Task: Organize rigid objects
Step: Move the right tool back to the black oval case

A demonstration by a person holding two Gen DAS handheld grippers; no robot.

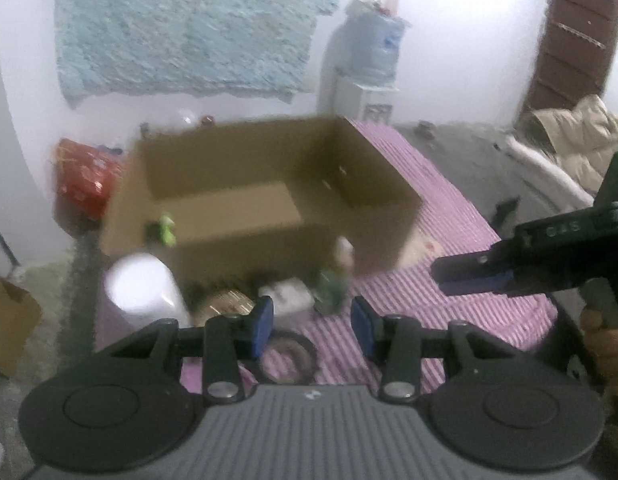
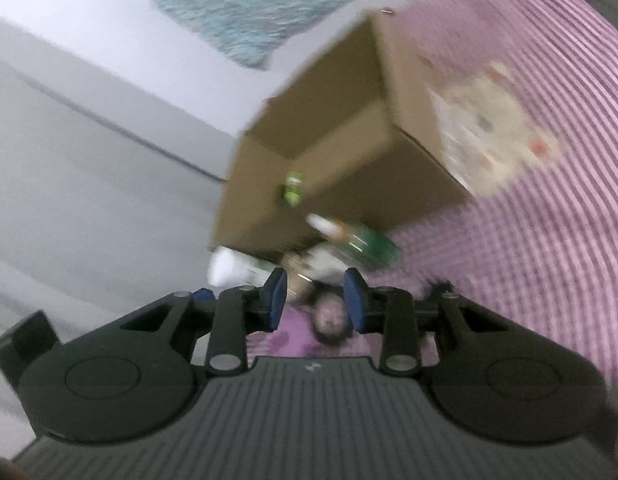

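Blue-padded fingers (image 1: 263, 326) of both grippers apart, nothing between.

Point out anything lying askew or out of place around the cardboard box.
Small items sit bunched outside the open brown cardboard box, against its near wall: a white cylindrical container, a green bottle with a white cap and a dark ring of tape on the pink striped cloth. Blur hides whether any has tipped over.

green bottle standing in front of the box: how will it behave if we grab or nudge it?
The green bottle stands upright and looks tall for its base, so a nudge up high would probably tip it. Its body looks rounded, so once down it may roll on the striped cloth. It looks rigid; the blur hides whether it is glass or plastic.
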